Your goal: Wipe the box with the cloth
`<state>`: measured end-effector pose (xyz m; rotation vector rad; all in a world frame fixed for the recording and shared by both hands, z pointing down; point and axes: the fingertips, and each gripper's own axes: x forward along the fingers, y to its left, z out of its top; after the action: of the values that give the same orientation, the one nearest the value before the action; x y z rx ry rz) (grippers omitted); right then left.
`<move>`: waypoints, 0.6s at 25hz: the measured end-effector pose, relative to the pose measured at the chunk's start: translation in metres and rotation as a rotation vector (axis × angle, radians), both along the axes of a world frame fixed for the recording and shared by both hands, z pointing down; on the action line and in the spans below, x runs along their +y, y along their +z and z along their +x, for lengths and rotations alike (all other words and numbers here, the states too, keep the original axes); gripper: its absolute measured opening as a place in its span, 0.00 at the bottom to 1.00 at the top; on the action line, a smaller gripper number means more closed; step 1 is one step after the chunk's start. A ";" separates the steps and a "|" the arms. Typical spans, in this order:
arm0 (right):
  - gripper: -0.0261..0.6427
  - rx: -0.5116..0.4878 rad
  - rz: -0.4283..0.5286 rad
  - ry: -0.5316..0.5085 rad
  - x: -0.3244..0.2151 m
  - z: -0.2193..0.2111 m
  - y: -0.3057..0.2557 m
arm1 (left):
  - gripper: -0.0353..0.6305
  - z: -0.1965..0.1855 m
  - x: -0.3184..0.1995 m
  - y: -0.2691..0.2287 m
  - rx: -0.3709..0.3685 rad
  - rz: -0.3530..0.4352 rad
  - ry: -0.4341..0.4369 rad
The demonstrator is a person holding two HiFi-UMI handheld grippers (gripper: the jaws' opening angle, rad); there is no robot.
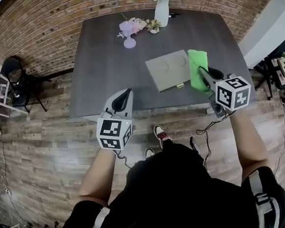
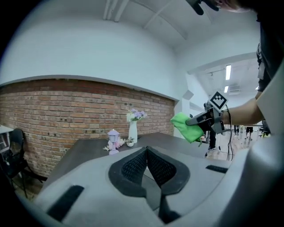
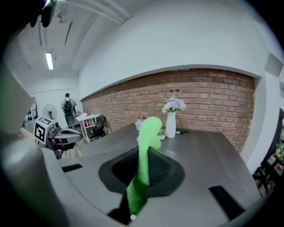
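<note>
Right hand-held gripper (image 1: 204,73) is clamped on the green cloth (image 1: 196,62), holding it up by the flat grey box's (image 1: 167,72) right edge on the table (image 1: 104,65), while the left hand-held gripper (image 1: 125,95) hovers pinched together, empty.

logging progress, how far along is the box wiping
Done: the green cloth is picked up, clamped in the right hand-held gripper. In hand: it hangs in the air near the grey box. Left: the wiping itself; the left hand-held gripper is shut and empty.
</note>
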<state>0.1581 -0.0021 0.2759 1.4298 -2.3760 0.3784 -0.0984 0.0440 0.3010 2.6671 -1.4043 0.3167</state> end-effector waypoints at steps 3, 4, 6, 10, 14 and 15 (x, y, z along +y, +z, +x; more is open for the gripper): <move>0.09 0.007 0.029 0.015 0.028 -0.008 -0.014 | 0.07 0.000 0.019 -0.011 0.013 0.025 0.024; 0.09 0.006 0.036 0.019 0.037 -0.009 -0.018 | 0.07 0.000 0.024 -0.015 0.018 0.036 0.030; 0.09 0.006 0.050 0.022 0.052 -0.010 -0.025 | 0.07 0.002 0.032 -0.025 0.030 0.061 0.039; 0.09 0.006 0.081 0.042 0.072 -0.004 -0.038 | 0.07 0.014 0.042 -0.043 0.051 0.102 0.066; 0.09 0.007 0.104 0.054 0.085 0.008 -0.047 | 0.07 0.030 0.041 -0.054 0.057 0.127 0.086; 0.09 0.008 0.109 0.057 0.088 0.012 -0.049 | 0.07 0.035 0.040 -0.057 0.057 0.133 0.091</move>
<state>0.1701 0.0855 0.2265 1.5462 -2.3861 0.2605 -0.0632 0.0839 0.2437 2.8275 -1.3349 0.1588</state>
